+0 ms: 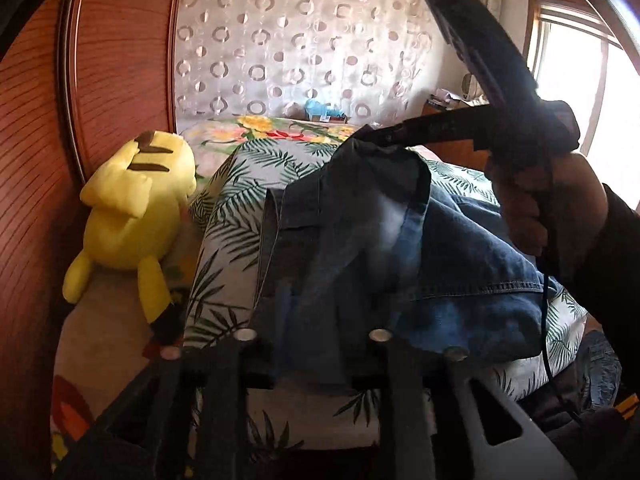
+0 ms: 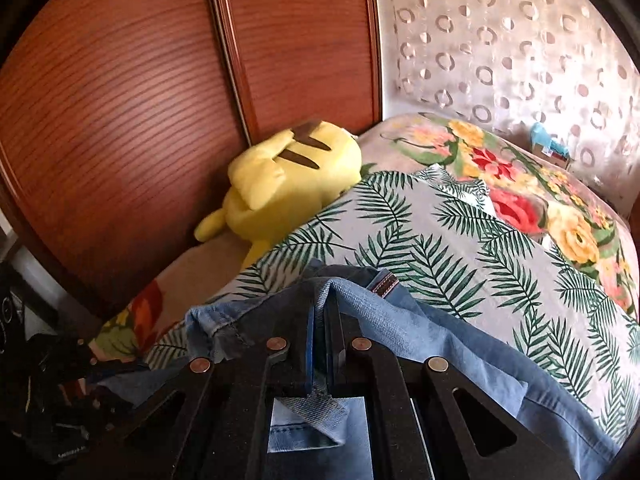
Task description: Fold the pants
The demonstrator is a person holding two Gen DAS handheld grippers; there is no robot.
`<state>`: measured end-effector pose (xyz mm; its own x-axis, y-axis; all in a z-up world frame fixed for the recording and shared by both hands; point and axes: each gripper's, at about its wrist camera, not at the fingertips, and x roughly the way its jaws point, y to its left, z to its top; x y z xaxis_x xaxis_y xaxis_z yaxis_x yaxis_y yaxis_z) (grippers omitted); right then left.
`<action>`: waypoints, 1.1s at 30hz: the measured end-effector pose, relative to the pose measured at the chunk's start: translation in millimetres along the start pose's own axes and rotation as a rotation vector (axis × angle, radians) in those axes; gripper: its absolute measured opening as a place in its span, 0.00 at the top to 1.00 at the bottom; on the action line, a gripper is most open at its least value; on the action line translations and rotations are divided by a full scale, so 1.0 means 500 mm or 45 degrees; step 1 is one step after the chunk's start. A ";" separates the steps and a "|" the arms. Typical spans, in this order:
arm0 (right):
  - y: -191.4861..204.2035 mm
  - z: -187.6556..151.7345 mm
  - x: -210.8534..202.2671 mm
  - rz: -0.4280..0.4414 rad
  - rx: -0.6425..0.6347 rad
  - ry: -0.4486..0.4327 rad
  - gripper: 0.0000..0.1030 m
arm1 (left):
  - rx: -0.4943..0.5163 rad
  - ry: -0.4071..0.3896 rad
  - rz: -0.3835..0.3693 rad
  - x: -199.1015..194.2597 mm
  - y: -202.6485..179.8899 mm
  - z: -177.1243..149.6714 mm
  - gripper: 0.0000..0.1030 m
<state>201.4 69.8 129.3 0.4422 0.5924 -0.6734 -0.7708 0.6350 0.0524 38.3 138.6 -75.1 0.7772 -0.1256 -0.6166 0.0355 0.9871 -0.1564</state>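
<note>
Blue denim pants (image 1: 460,248) lie bunched on a leaf-print cover (image 1: 228,240) on the bed. In the left wrist view my left gripper (image 1: 314,360) sits at the bottom with its jaws parted; a blurred fold of denim hangs between them without being pinched. A hand holds my right gripper (image 1: 384,138) at the upper right, shut on the far edge of the pants and lifting it. In the right wrist view my right gripper (image 2: 322,316) is shut on a fold of the pants (image 2: 420,332), which drapes over its tips above the leaf-print cover (image 2: 460,240).
A yellow plush toy (image 1: 132,216) (image 2: 288,176) lies against the wooden wardrobe doors (image 1: 100,80) (image 2: 120,120) on the left. A floral blanket (image 2: 540,208) covers the far bed below a circle-patterned wall (image 1: 300,40). A bright window (image 1: 580,80) is at the right.
</note>
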 end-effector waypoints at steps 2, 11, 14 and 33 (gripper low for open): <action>0.007 0.007 0.006 -0.021 0.008 0.013 0.97 | -0.016 -0.004 -0.007 -0.002 0.010 -0.003 0.60; 0.021 -0.009 -0.012 -0.030 0.009 -0.022 0.93 | -0.001 -0.057 -0.059 -0.006 -0.009 0.006 0.54; 0.016 -0.008 -0.029 0.019 0.024 -0.034 0.81 | 0.019 -0.024 -0.069 0.025 -0.021 0.008 0.54; -0.156 -0.237 -0.133 -0.196 0.188 -0.072 0.51 | 0.040 0.016 -0.062 0.063 -0.015 -0.001 0.94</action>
<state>177.9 -78.0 82.5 0.5781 0.5069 -0.6394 -0.6184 0.7834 0.0619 62.0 127.3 -93.7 0.7659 -0.1748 -0.6187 0.0933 0.9824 -0.1621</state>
